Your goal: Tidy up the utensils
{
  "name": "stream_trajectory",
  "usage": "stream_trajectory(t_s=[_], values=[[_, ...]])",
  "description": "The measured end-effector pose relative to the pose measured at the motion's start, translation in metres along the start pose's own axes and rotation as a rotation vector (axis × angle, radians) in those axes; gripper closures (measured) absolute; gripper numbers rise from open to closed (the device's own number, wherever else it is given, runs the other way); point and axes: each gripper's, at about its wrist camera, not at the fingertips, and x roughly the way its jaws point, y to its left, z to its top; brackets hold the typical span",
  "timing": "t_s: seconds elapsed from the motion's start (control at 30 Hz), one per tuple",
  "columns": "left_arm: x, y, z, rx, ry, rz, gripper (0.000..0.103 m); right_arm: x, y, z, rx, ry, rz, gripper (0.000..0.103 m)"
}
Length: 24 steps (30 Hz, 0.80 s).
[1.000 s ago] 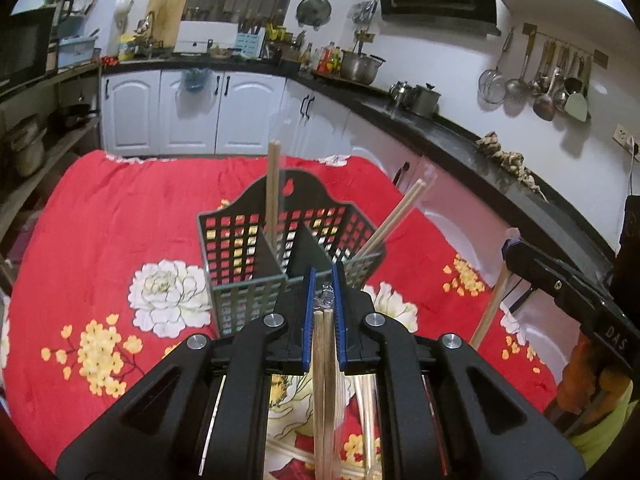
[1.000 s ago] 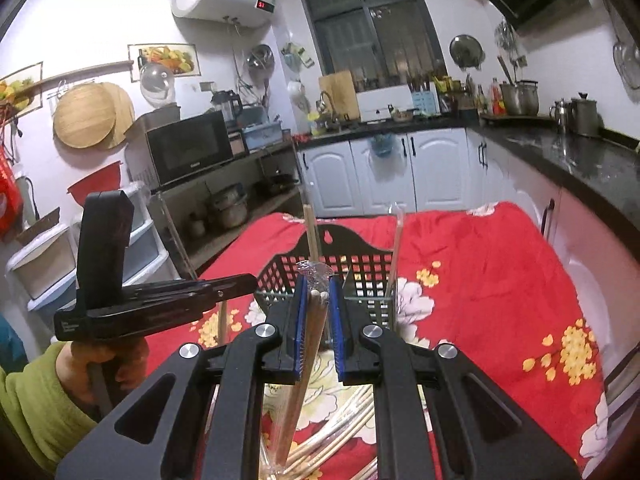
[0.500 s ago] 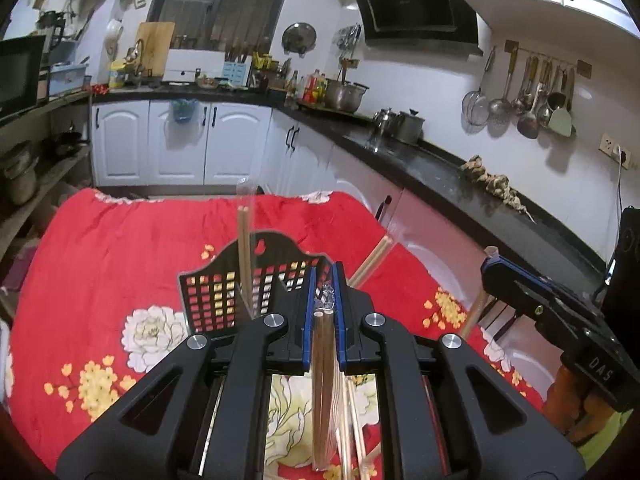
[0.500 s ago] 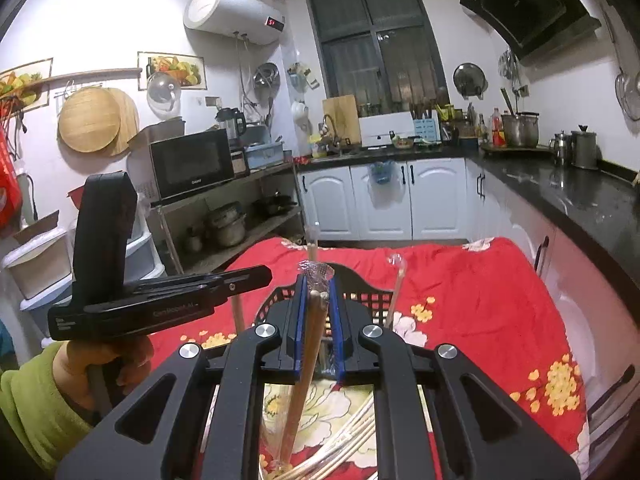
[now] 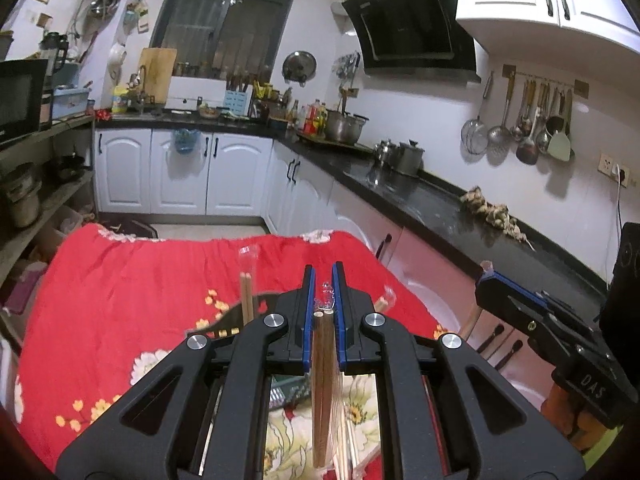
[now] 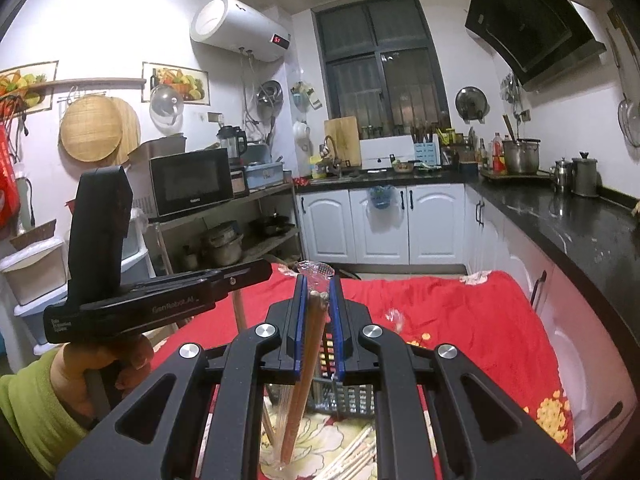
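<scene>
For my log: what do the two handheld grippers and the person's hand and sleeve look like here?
Both the left gripper and the right gripper are matte black plastic with angular cut-out arms, round silver bolts and blue-edged fingers. The left one's side carries white "GenRobot.AI" lettering; the right one's shows "DAS". No cables show. The left hand is bare, in a lime-green sleeve.

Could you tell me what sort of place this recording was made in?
A home kitchen, most likely. A range hood hangs over a black countertop, ladles and strainers hang on a wall rail, and a microwave sits on a shelf.
</scene>
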Motion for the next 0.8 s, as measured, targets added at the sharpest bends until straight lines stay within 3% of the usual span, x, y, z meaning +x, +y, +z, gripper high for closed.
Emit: stream_trajectory(t_s=[0.57,0.8], values=[[-0.008,0.025,0.044,-0.051,-0.14,0.093,0.098,0.024,0.001,0.03,-0.007,-0.06,-0.002,0.092],[-0.005,0.035,0.051,-0.069,-0.187,0.134,0.098,0.037,-0.007,0.044,-0.025,-0.102,-0.064,0.092]])
